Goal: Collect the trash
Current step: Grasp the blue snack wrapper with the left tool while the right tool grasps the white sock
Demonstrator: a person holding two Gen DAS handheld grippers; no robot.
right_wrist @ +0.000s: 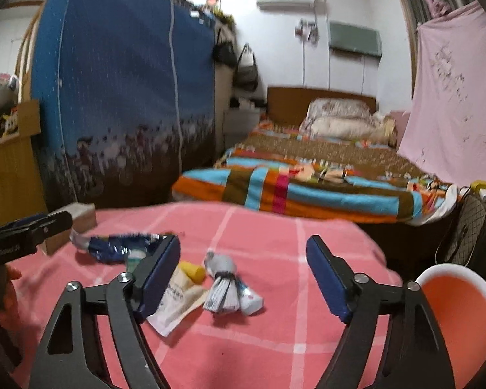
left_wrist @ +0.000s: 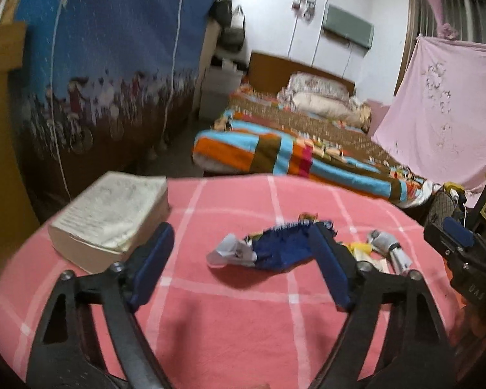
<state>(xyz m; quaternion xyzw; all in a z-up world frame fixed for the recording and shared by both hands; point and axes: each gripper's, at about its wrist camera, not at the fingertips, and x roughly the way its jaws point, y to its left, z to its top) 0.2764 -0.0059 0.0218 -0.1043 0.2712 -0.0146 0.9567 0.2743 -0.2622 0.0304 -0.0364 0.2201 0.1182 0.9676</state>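
Note:
A crumpled blue wrapper (left_wrist: 278, 249) with a grey-white end lies on the pink checked cloth (left_wrist: 230, 330), just beyond and between my left gripper's (left_wrist: 243, 259) open fingers. It also shows in the right wrist view (right_wrist: 120, 248). A squeezed white tube with a yellow cap (right_wrist: 178, 295) and a rolled grey-white tube (right_wrist: 226, 287) lie in front of my right gripper (right_wrist: 243, 275), which is open and empty. The same tubes show in the left wrist view (left_wrist: 385, 246).
A thick book (left_wrist: 113, 217) lies at the table's left. A white bowl with a pink inside (right_wrist: 460, 317) sits at the table's right edge. Beyond the table stand a bed (left_wrist: 291, 142) and a blue fabric wardrobe (left_wrist: 113, 64).

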